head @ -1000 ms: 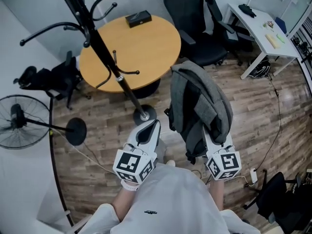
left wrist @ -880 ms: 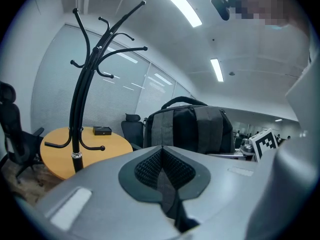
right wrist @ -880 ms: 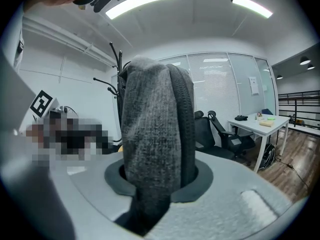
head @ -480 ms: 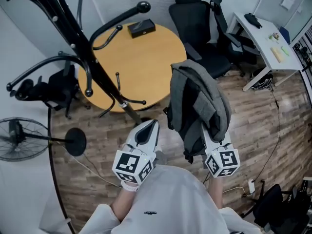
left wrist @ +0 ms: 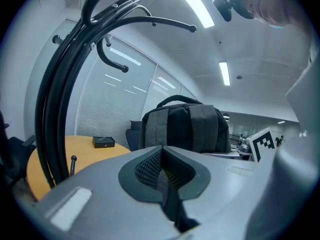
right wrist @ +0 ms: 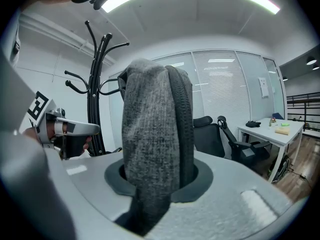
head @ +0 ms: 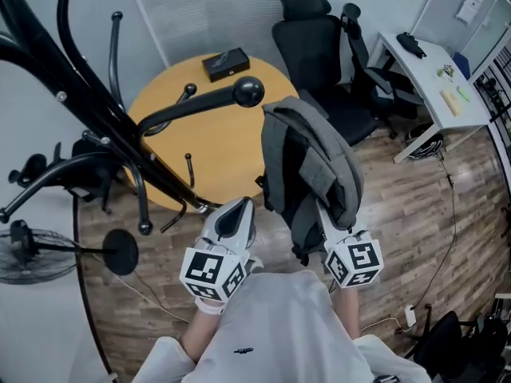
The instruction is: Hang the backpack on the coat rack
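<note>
Backpack (head: pixel 307 162): grey woven fabric, black panels and straps, a black zip line along one edge. It is carried upright, clear of the floor, just right of the coat rack (head: pixel 104 126) and at the near edge of the round table (head: pixel 231 134). A fold of the grey fabric is clamped between the jaws of the right gripper (right wrist: pixel 159 181), which is pointed away, about level. The left gripper (head: pixel 237 216) is held alongside to the left, jaws pressed together with nothing between, near the rack's knobbed hook (head: pixel 247 92).
</note>
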